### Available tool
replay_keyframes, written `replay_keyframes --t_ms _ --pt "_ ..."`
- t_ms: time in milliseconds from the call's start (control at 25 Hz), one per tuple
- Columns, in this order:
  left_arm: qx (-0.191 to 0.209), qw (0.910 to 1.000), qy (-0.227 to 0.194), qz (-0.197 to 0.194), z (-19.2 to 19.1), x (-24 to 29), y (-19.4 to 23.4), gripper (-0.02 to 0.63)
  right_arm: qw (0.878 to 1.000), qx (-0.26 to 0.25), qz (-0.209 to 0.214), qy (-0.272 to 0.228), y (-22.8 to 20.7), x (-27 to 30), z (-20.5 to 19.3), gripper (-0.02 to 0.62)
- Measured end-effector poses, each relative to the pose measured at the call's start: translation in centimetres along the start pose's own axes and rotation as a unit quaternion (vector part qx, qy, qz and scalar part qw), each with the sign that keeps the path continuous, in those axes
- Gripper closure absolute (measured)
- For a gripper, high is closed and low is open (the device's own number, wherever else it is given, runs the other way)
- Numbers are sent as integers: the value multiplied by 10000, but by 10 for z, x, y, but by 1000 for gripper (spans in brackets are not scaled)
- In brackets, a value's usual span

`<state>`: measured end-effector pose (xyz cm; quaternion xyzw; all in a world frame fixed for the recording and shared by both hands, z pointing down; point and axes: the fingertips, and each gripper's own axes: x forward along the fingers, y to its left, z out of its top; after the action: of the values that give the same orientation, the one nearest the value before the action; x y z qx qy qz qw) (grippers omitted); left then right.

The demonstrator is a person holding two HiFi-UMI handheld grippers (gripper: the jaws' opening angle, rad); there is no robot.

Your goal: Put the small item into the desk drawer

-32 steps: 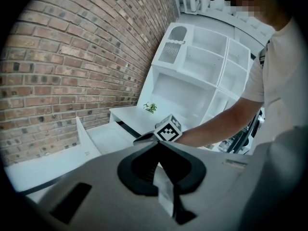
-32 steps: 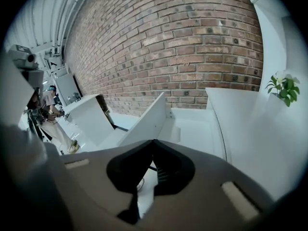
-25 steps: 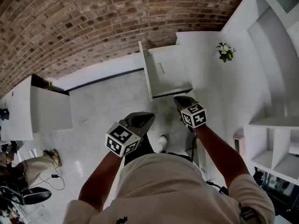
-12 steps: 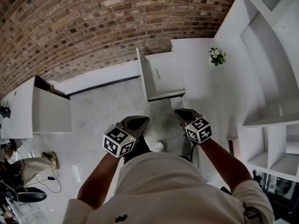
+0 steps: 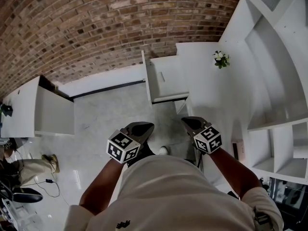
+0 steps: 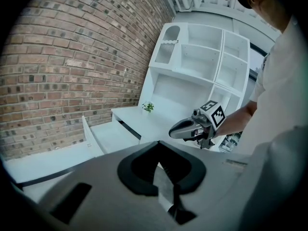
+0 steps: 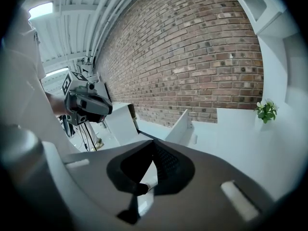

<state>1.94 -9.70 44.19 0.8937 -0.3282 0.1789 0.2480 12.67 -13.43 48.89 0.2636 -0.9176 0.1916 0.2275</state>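
Observation:
The white desk drawer (image 5: 166, 78) stands pulled open against the brick wall. It also shows in the left gripper view (image 6: 108, 136) and the right gripper view (image 7: 180, 126). A small pale oblong lies on its floor (image 5: 163, 76); it is too small to identify. My left gripper (image 5: 147, 126) hangs shut over the floor, short of the drawer, and nothing shows between its jaws (image 6: 161, 170). My right gripper (image 5: 187, 121) is level with it near the desk's front edge. It is shut too, and I see nothing held in it (image 7: 151, 165).
A small potted plant (image 5: 221, 59) stands on the white desk top (image 5: 207, 90). White shelving (image 5: 279, 81) rises at the right. A white cabinet (image 5: 38, 112) stands at the left. A person's leg and cables (image 5: 33, 170) lie at the lower left on the pale floor.
Both grippers have dropped back a little from the drawer and sit lower in the head view. Their jaws stay as they were.

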Motion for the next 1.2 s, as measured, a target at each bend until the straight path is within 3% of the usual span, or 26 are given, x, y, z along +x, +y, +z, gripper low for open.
replay_keyframes --t_ms 520,1200 --pt "-83 9999 73 20 -19 -13 -27 600 9997 -74 217 -89 36 -21 -4 583" --pt "-152 9998 83 37 -25 -6 -28 600 9993 -67 295 -218 42 -23 -8 583"
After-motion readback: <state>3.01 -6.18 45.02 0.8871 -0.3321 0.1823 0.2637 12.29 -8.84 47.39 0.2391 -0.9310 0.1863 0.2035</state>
